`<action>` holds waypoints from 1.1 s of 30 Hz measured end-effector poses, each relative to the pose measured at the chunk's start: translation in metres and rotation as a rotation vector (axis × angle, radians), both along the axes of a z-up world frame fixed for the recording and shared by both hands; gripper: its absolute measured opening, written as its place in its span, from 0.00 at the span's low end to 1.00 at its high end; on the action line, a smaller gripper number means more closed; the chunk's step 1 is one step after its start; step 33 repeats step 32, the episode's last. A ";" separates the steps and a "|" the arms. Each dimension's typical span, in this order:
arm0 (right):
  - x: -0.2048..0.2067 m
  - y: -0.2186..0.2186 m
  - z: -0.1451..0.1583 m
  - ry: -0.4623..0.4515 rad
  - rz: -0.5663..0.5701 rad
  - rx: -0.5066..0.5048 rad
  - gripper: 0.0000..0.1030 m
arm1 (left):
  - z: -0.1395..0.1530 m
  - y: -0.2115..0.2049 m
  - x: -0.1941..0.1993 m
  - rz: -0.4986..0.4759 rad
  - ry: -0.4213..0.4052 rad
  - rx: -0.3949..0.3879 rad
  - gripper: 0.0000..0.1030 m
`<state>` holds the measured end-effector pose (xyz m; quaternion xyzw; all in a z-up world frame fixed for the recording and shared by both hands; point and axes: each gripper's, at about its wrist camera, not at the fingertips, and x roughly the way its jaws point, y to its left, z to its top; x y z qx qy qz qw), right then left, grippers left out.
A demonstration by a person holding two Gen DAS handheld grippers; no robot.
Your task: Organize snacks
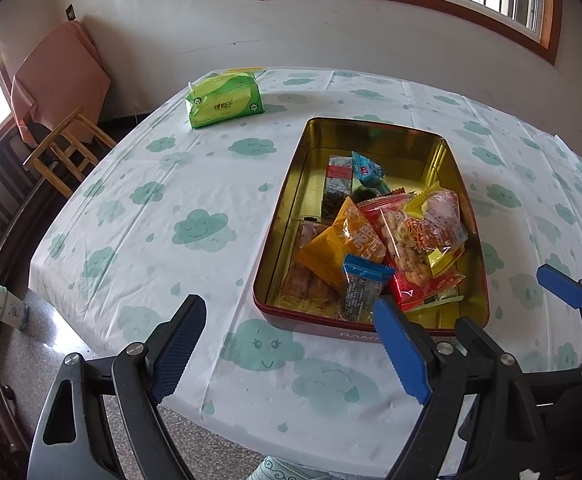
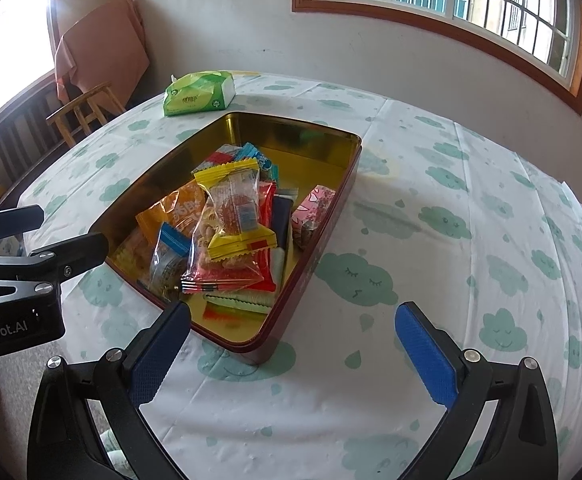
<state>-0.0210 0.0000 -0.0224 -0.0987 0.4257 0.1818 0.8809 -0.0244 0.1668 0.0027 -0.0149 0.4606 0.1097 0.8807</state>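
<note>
A red tin with a gold inside (image 1: 327,128) (image 2: 331,216) stands on the table and holds several snack packets: an orange one (image 1: 343,248) (image 2: 179,210), a yellow-edged clear one (image 1: 439,216) (image 2: 237,208), a small blue-topped one (image 1: 365,286) (image 2: 169,254) and a pink one (image 2: 313,212). My left gripper (image 1: 291,344) is open and empty, above the table's near edge just left of the tin. My right gripper (image 2: 291,356) is open and empty over the tin's near corner; it also shows at the right of the left wrist view (image 1: 511,304).
A green tissue pack (image 1: 225,100) (image 2: 199,94) lies at the table's far left. The table wears a white cloth with green clouds (image 1: 151,208) (image 2: 451,240). A wooden stool (image 1: 65,148) and a cloth-draped chair (image 2: 103,52) stand beyond the left edge.
</note>
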 end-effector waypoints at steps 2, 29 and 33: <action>-0.001 0.000 -0.001 0.000 0.001 -0.001 0.99 | 0.000 -0.001 0.000 -0.004 0.001 -0.002 0.81; -0.004 0.002 -0.008 0.007 0.001 -0.002 0.99 | -0.002 -0.008 0.007 -0.030 0.012 -0.006 0.81; -0.006 0.003 -0.010 0.010 0.002 0.000 0.99 | -0.003 -0.007 0.007 -0.030 0.015 -0.014 0.81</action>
